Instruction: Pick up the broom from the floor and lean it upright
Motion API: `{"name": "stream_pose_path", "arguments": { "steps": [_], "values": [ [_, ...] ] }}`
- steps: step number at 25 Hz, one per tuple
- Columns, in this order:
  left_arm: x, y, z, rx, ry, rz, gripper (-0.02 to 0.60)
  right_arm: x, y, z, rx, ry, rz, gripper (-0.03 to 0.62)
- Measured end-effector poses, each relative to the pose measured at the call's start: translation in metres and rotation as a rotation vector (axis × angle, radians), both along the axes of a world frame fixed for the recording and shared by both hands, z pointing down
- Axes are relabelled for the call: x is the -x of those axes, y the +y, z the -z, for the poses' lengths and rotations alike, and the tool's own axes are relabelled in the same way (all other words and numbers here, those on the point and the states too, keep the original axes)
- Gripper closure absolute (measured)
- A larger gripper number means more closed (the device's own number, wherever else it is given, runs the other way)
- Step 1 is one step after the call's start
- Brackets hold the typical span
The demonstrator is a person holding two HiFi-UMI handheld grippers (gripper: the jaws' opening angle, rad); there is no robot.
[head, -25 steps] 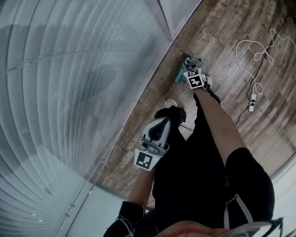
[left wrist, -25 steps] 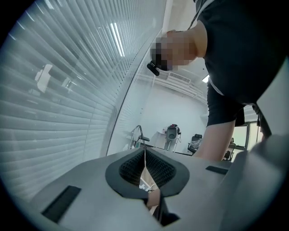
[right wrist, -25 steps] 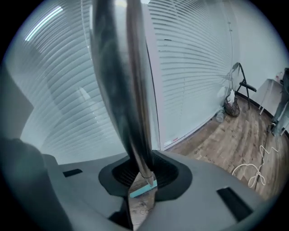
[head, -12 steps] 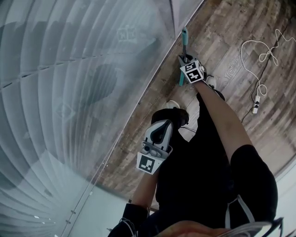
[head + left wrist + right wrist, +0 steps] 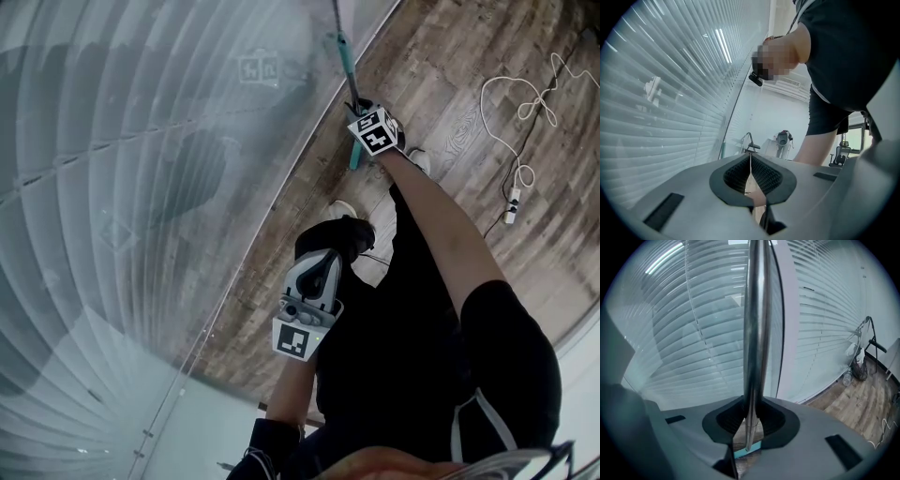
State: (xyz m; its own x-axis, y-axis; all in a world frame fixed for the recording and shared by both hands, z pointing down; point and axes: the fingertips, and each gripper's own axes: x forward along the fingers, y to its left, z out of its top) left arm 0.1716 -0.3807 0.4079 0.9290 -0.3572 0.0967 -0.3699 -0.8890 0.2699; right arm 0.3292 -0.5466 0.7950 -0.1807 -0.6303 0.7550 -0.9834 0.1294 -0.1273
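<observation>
Your right gripper [image 5: 364,112] sits at 12 o'clock in the head view, arm stretched out over the wooden floor [image 5: 441,84], and its jaws are clenched on the broom [image 5: 343,56]. In the right gripper view the broom's shiny metal handle [image 5: 754,333] stands upright between the jaw pads [image 5: 773,420] and runs out of the top of the picture, with a strip of teal showing just below the jaws at 6 o'clock. From your head, the broom's teal section shows on both sides of the gripper and lies along the foot of the blinds [image 5: 141,187], which fill the view from 7 to 11 o'clock. Whether the broom touches them you cannot tell. Your left gripper [image 5: 323,258] hangs near the centre of the head view, close to your body and well apart from the broom. Its jaws [image 5: 750,174] are pressed together with nothing between them. A white cable [image 5: 511,103] loops over the floor at 2 o'clock and runs to a power strip [image 5: 511,204] at 3 o'clock.
</observation>
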Motion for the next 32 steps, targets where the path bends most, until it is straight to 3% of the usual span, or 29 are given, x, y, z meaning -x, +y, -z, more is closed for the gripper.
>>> {"name": "stream_pose_path", "arguments": {
  "steps": [7, 10, 17, 22, 32],
  "values": [
    [-0.002, -0.005, -0.009, 0.043, 0.028, 0.023, 0.558, 0.005, -0.008, -0.004, -0.042, 0.009, 0.039, 0.502],
    [-0.002, -0.003, -0.011, 0.097, 0.083, 0.033, 0.558, 0.003, -0.009, -0.001, -0.08, -0.016, 0.002, 0.475],
    [0.001, 0.0, -0.007, 0.127, 0.096, 0.042, 0.558, 0.002, -0.009, 0.019, -0.136, -0.095, -0.111, 0.419],
    [0.006, 0.001, -0.004, 0.139, 0.108, 0.041, 0.558, -0.006, 0.002, 0.032, -0.124, -0.103, -0.149, 0.418],
    [0.016, -0.001, 0.033, 0.171, 0.116, 0.013, 0.558, 0.002, 0.04, 0.097, -0.118, -0.073, -0.125, 0.418]
  ]
}}
